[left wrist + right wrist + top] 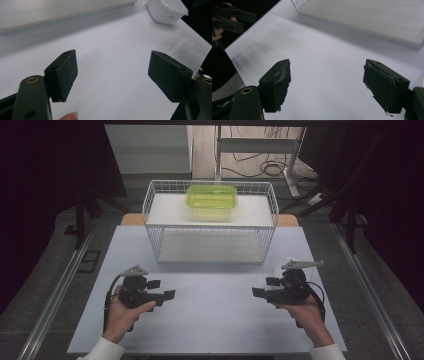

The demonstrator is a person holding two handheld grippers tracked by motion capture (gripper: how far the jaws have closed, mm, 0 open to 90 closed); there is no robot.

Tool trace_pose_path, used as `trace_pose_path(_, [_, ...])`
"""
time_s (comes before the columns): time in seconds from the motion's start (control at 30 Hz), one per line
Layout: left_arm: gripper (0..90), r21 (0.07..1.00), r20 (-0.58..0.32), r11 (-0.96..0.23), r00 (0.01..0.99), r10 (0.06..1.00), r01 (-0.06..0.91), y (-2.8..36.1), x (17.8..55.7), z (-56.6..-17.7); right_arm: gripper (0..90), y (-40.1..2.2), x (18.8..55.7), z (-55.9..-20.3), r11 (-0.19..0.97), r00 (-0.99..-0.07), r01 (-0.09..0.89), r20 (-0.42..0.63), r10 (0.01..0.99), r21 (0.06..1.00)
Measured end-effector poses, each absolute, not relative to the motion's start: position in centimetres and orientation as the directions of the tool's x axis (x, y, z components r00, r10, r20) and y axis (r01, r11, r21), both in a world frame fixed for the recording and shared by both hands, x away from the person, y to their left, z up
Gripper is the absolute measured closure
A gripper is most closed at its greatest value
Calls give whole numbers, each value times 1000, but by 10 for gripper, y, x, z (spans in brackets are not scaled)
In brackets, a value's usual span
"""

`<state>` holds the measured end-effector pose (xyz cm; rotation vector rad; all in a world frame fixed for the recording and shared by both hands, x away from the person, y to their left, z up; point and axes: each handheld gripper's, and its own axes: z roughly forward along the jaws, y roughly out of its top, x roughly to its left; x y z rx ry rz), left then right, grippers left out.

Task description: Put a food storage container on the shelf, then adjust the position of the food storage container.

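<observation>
Hovering low over white tabletop (210, 320), both hands level, tips facing inward: left tool (165, 290) and right tool (262, 287) released, empty; clear plastic tub (285, 266) just beside right tool.

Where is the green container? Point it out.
In the high view the green container sits on the upper shelf of the white wire rack, right of centre, beyond both grippers.

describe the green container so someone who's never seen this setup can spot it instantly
Find the white wire rack standing at the far middle of the white table. On its top shelf, toward the back, sits the lidded container. It is translucent lime green, the one brightly coloured thing among white, grey and black.
</observation>
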<state>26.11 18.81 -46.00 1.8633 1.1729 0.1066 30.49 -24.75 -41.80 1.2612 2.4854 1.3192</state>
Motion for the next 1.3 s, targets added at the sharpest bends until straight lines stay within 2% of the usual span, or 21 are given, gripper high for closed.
trace_pose_path(0.23, [243,713,-357,-145,534,767,686,190,254,-467,228,-244,303,-440,356,-657,657,274,703,664])
trace_pose_path(0.43, [247,711,-361,-140,528,769,689,187,252,-469,241,-245,305,-438,354,-662,646,266,700,676])
trace_pose_path(0.6, [254,728,-324,-140,516,793,671,190,249,-467,241,-247,302,-434,347,-661,640,262,703,685])
trace_pose_path(0.9, [256,712,-340,-141,513,788,688,196,255,-472,259,-250,308,-435,336,-638,656,258,726,676])
trace_pose_path(1.03, [257,711,-323,-154,514,795,686,196,254,-475,285,-254,318,-429,346,-633,661,247,734,665])
trace_pose_path(1.1, [258,714,-319,-150,507,801,684,196,253,-476,311,-259,331,-418,360,-624,659,212,752,661])
trace_pose_path(1.3, [257,708,-336,-140,505,795,692,198,251,-478,413,-280,371,-408,343,-572,700,205,794,626])
